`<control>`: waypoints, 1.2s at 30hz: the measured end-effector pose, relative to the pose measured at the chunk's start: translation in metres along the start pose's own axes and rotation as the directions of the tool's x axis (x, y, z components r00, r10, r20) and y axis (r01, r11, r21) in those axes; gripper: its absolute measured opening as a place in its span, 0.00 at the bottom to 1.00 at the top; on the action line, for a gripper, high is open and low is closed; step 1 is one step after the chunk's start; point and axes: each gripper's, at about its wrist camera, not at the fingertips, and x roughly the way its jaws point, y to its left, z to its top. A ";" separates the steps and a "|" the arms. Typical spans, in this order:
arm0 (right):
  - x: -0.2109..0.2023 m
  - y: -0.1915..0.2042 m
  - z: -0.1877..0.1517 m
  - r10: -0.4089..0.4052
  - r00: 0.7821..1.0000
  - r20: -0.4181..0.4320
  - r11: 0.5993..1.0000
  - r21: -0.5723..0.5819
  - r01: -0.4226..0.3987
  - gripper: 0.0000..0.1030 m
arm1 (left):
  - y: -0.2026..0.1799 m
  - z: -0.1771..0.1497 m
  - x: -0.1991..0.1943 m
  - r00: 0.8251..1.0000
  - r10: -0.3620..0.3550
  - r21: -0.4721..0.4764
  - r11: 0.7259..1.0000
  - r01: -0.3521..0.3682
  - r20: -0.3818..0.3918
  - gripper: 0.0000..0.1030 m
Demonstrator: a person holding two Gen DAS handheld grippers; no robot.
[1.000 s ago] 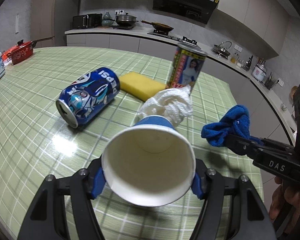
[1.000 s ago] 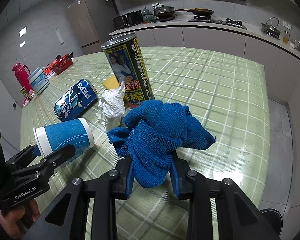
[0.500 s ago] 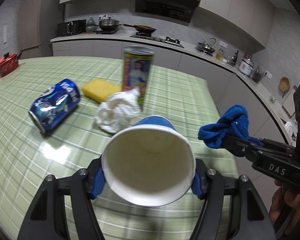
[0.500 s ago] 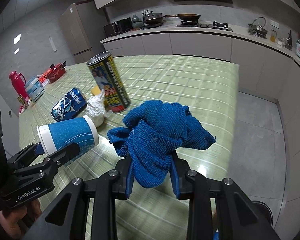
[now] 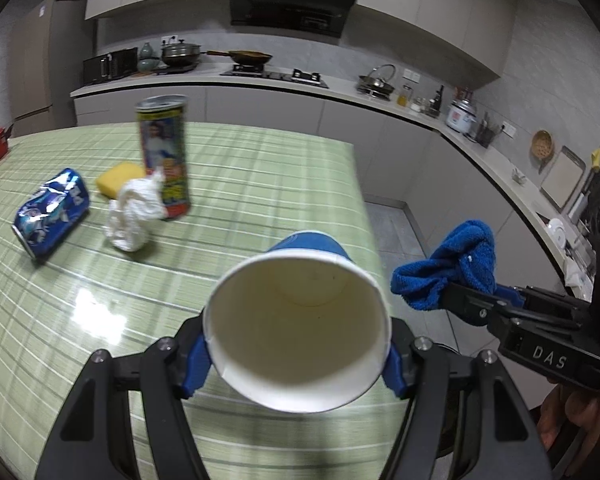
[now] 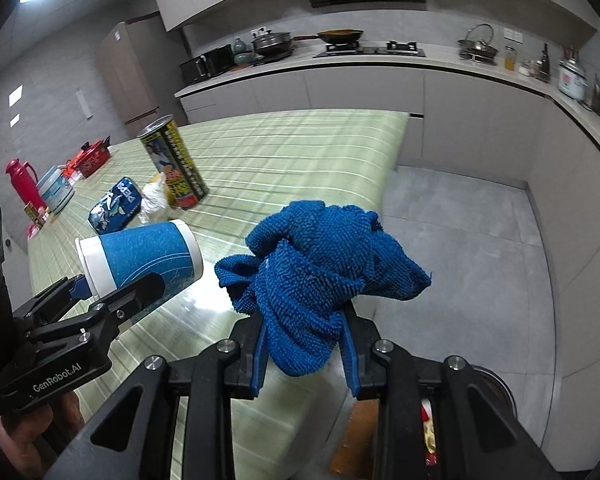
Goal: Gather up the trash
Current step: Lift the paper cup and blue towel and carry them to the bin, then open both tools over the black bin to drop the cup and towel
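My left gripper (image 5: 296, 364) is shut on a blue paper cup (image 5: 300, 328), held on its side with the open mouth toward the camera; it also shows in the right wrist view (image 6: 140, 256). My right gripper (image 6: 304, 356) is shut on a crumpled blue cloth (image 6: 320, 268), held over the table's near right corner; the cloth also shows in the left wrist view (image 5: 452, 264). On the green checked table (image 5: 260, 184) lie a dented Pepsi can (image 5: 52, 216), a crumpled white tissue (image 5: 134, 216) and an upright tall can (image 5: 166, 156).
A yellow sponge (image 5: 118, 184) lies behind the tissue. A red pot (image 6: 94, 158), a red flask (image 6: 22, 184) and a tub (image 6: 56, 192) stand at the table's far end. A bin with rubbish (image 6: 432, 428) shows on the grey floor (image 6: 460, 240) below my right gripper.
Both grippers have drawn back and to the right, away from the cans and tissue, toward the table's corner and the floor. Both still hold their loads.
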 end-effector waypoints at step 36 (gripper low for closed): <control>-0.072 -0.181 -0.133 -0.122 0.987 -0.106 0.976 0.165 0.138 0.32 | -0.191 -0.101 0.038 0.982 -0.102 0.112 0.986 0.121 -0.156 0.66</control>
